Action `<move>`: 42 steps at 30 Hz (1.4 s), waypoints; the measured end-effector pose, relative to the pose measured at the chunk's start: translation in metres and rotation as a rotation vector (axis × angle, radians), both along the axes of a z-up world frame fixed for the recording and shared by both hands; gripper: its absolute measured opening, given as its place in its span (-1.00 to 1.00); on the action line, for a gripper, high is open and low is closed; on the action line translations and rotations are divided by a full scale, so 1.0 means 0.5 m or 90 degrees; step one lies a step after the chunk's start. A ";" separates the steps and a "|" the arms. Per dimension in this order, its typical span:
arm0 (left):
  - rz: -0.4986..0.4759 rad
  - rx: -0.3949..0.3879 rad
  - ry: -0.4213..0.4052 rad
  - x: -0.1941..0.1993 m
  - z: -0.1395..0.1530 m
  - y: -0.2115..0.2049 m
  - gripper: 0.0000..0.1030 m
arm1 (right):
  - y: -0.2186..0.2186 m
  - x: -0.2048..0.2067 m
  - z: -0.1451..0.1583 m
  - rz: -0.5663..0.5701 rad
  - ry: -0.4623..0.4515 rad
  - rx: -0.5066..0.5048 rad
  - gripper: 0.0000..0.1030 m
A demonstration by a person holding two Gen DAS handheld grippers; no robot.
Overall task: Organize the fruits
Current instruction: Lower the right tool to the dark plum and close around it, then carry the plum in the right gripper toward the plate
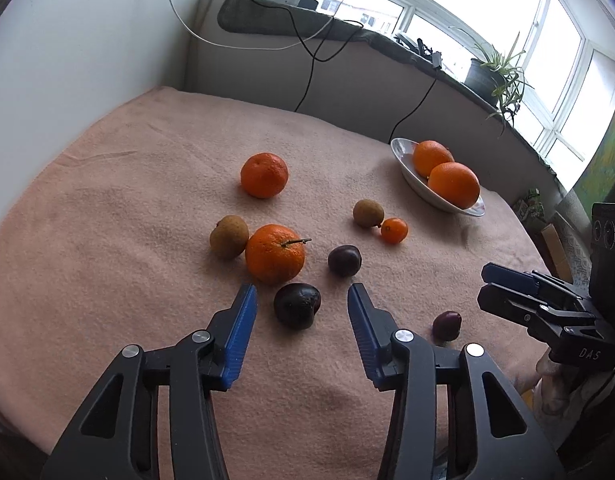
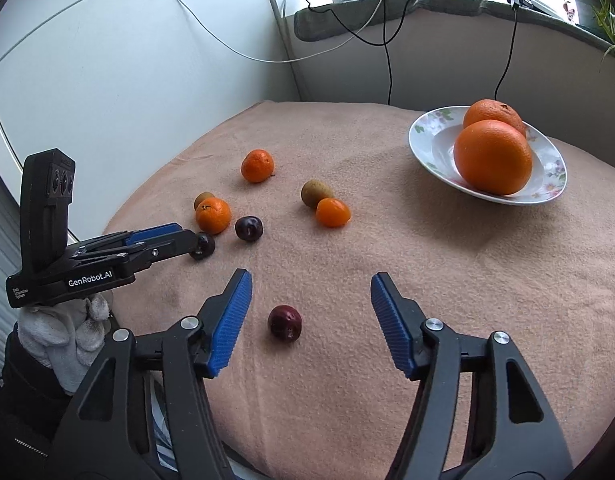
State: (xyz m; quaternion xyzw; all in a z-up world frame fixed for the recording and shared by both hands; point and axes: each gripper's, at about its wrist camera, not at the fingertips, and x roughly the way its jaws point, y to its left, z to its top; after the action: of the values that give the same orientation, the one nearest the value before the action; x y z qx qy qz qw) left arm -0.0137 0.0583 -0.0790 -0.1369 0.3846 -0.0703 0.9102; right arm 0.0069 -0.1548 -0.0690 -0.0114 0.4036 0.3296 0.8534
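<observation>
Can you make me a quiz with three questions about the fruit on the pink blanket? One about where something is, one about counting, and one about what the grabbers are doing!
1. Where are the two big oranges?
A. On the windowsill
B. In the flowered plate
C. Between the left gripper's fingers

2. How many dark purple fruits lie on the blanket?
A. One
B. Three
C. Five

3. What is the right gripper doing?
A. Squeezing an orange
B. Shut on nothing
C. Open, holding nothing

Answers:
1. B: both big oranges sit in the flowered plate.
2. B: one dark purple fruit lies ahead of the left gripper, a second farther on, a third ahead of the right gripper.
3. C: its blue fingers stand wide apart around empty blanket.
</observation>
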 end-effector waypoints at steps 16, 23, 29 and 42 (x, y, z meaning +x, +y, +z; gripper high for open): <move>-0.008 -0.003 0.022 0.005 -0.025 -0.002 -0.21 | 0.023 0.000 -0.044 0.056 0.054 -0.019 -0.29; 0.000 0.008 0.021 0.007 -0.027 -0.001 -0.40 | 0.026 -0.005 -0.049 0.065 0.054 -0.027 -0.54; 0.001 0.002 0.016 0.007 -0.026 0.000 -0.52 | 0.022 -0.006 -0.046 0.060 0.052 -0.017 -0.55; -0.018 -0.037 -0.005 0.007 0.005 -0.019 -0.52 | -0.042 0.021 -0.009 -0.008 0.022 0.004 -0.55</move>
State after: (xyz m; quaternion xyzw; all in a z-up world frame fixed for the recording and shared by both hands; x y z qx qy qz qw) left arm -0.0100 0.0490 -0.0765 -0.1576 0.3805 -0.0952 0.9063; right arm 0.0172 -0.1760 -0.0735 -0.0005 0.4174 0.3253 0.8485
